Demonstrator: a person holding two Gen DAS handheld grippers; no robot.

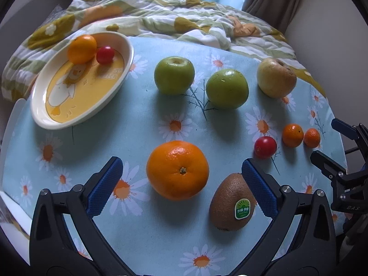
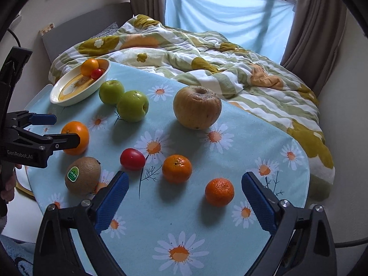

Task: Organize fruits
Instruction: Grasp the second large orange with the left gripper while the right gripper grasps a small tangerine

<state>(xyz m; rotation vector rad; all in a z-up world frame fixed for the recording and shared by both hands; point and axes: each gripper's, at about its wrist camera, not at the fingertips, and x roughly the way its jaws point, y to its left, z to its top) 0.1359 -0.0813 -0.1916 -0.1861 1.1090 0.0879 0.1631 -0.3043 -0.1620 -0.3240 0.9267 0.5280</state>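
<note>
The left gripper [image 1: 181, 184] hangs spread and empty with the big orange [image 1: 177, 169] squarely between its pads, untouched; the kiwi [image 1: 232, 201] lies just right of it, long axis running near to far. The dish [image 1: 127, 46] waits far left, its near half bare. The right gripper [image 2: 184, 197], also spread wide and empty, frames two mandarins [image 2: 219, 192] close to the bench's [image 2: 230, 241] right edge.
</note>
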